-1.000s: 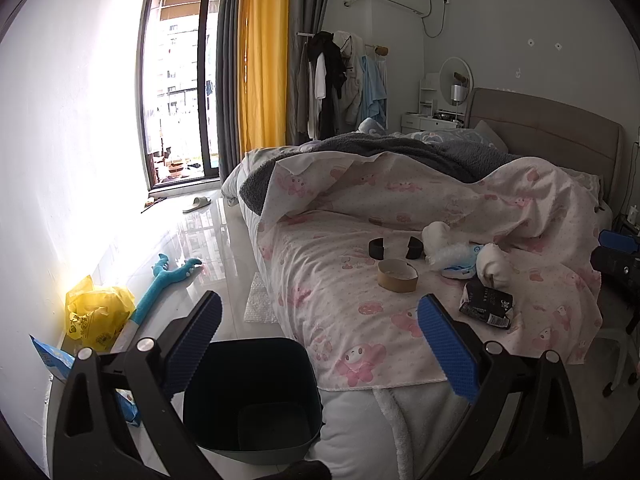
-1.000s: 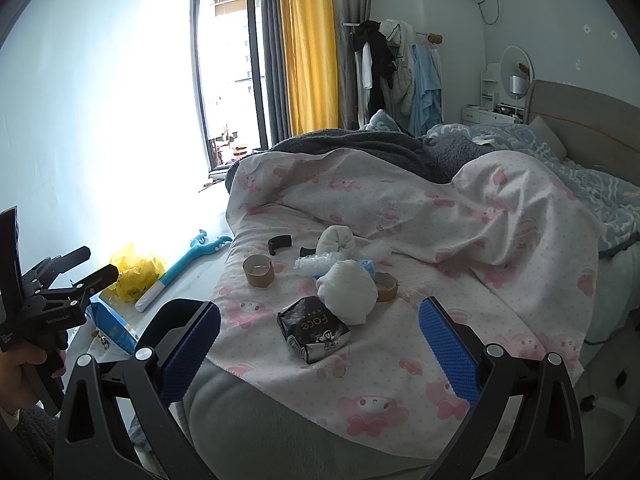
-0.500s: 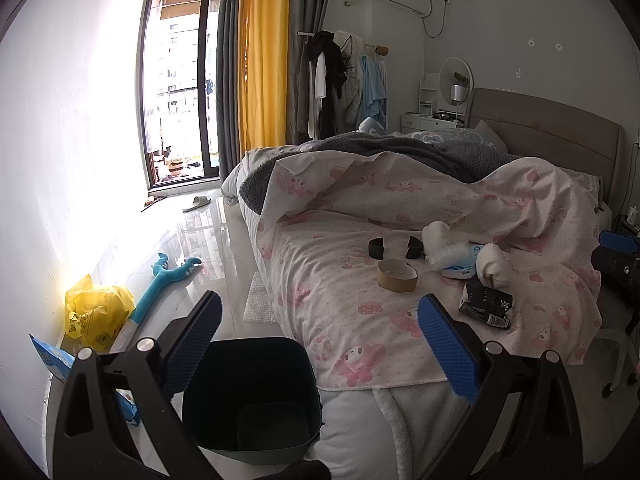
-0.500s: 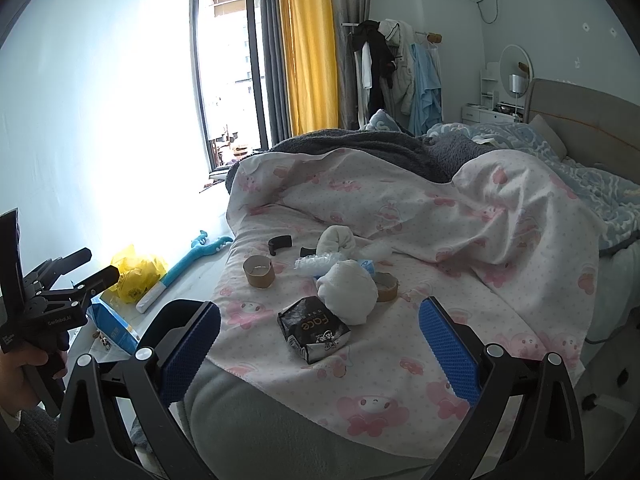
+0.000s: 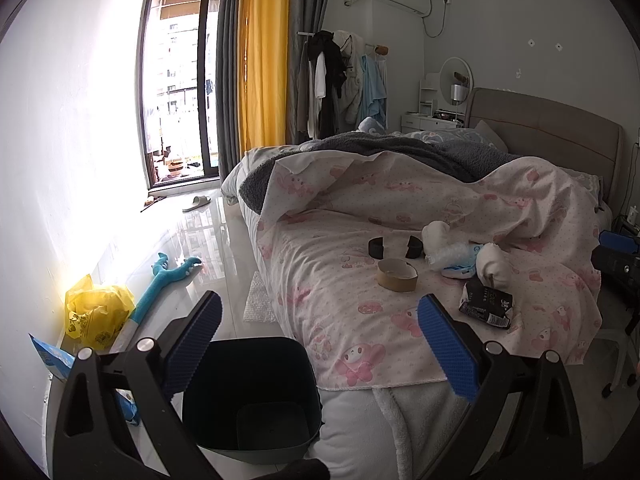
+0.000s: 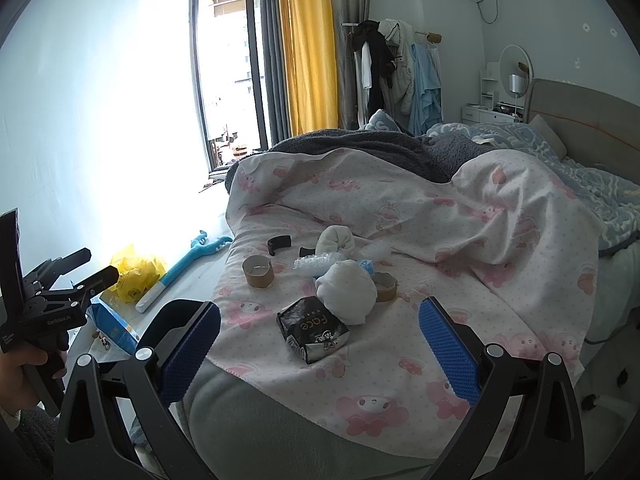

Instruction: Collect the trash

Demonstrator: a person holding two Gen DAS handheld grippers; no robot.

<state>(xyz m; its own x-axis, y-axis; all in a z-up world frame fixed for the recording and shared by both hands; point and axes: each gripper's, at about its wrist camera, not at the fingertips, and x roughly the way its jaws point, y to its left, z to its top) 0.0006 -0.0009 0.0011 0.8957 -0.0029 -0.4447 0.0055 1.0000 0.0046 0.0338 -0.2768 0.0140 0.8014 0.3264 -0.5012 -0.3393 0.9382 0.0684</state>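
Trash lies on the pink bedspread: a black wrapper [image 6: 313, 330] [image 5: 486, 304], a white wad [image 6: 347, 291], a cardboard tape core [image 6: 258, 271] [image 5: 397, 274], a second tape ring [image 6: 385, 286], bubble wrap [image 6: 316, 261] and black curved pieces [image 6: 279, 244] [image 5: 376, 248]. A dark bin [image 5: 250, 394] stands on the floor at the bed's foot. My left gripper [image 5: 320, 344] is open and empty above the bin. My right gripper [image 6: 320, 346] is open and empty, short of the wrapper.
On the floor by the white wall lie a yellow bag [image 5: 96, 310], a blue toy [image 5: 168, 280], a blue packet [image 5: 52, 356] and a bubble-wrap sheet [image 5: 260, 302]. The bed's headboard [image 5: 560, 136] is at the right. The left gripper also shows in the right wrist view [image 6: 52, 300].
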